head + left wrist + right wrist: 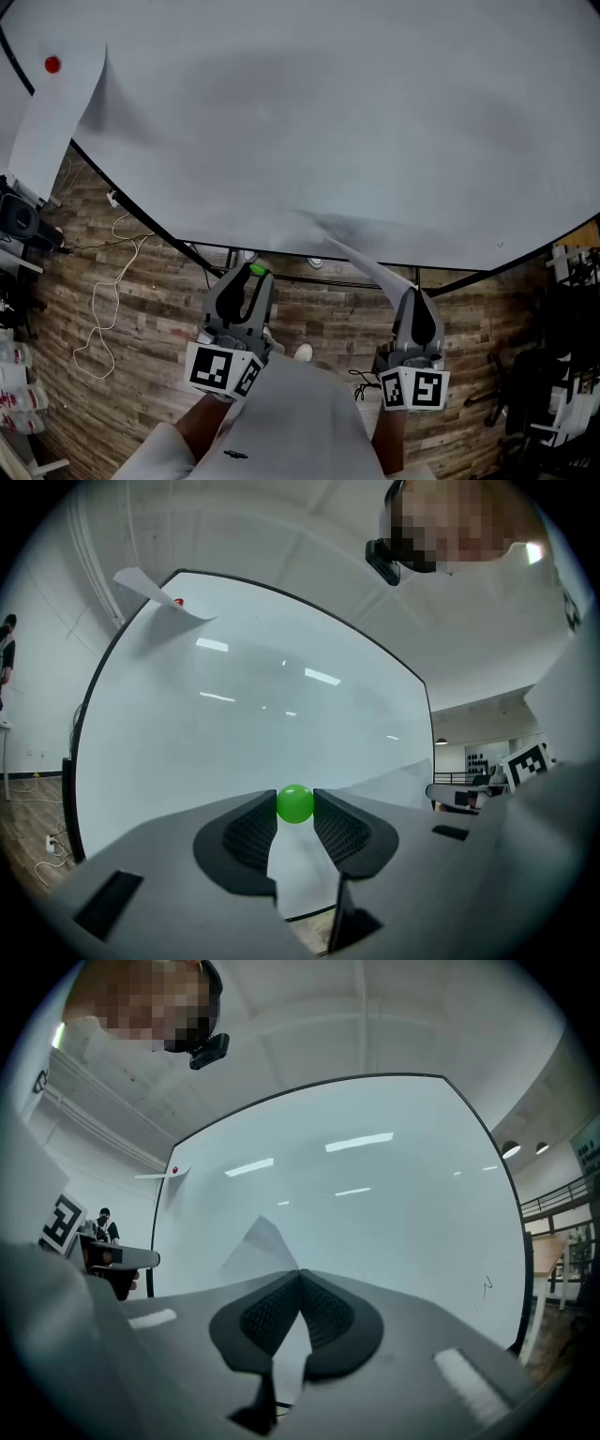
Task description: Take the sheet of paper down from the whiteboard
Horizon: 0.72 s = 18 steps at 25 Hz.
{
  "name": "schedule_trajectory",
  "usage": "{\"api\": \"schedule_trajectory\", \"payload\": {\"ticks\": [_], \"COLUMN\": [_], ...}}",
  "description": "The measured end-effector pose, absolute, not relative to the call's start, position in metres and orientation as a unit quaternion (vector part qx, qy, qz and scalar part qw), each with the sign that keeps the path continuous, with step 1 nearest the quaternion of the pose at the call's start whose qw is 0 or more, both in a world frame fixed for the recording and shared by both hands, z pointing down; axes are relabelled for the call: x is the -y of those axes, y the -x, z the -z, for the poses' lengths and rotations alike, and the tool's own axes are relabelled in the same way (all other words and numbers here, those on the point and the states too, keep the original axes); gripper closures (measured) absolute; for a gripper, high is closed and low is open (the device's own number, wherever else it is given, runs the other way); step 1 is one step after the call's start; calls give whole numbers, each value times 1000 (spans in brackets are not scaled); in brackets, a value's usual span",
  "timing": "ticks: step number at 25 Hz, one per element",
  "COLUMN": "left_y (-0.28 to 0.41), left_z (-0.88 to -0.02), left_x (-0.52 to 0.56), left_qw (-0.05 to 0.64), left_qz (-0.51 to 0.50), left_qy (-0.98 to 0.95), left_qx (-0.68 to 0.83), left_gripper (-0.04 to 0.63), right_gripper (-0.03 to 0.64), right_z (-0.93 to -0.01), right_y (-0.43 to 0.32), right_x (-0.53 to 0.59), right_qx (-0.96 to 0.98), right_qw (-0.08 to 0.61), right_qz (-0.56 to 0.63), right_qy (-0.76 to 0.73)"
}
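Task item: sheet of paper (56,122), on the whiteboard (506,141). Its upper left end curled off the surface and lay past the board's edge. Its lower corner (251,1246) was lifted away in a fold.
Fastening: red magnet (52,64), pinning the sheet at the upper left; not yet removed.
Left tongs (253,277): closed on a green magnet (294,803), a small ball between the tips, at the board's lower edge. Whether it was clear of the board could not be told.
Right tongs (415,292): shut on the sheet's lower corner, just below the board.
Step in hand: judged to be freeing the lower edge, with one magnet gripped and the corner secured.
Next move calls for: probably a reach up to the red magnet with a free pair of tongs, so the green magnet would need setting down first. The right grip should hold, lest the sheet drop or tear.
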<state>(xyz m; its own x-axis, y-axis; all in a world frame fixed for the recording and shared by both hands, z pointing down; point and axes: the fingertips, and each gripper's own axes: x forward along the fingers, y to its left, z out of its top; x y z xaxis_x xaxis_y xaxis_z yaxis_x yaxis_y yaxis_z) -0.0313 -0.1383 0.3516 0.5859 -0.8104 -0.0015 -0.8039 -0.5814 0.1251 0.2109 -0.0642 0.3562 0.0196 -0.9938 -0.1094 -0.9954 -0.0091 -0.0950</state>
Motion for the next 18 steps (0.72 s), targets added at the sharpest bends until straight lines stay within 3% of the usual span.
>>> {"api": "schedule_trajectory", "payload": {"ticks": [18], "left_y": [33], "left_z": [-351], "left_x": [141], "left_qw": [56], "left_qz": [27], "left_qy": [-888], "left_qx": [456], "left_gripper": [468], "right_gripper": [607], "right_z": [-356], "right_y": [-211], "right_x": [68], "right_qx": [-698], "right_qw": [57], "right_qz": [-12], "right_qy": [714]}}
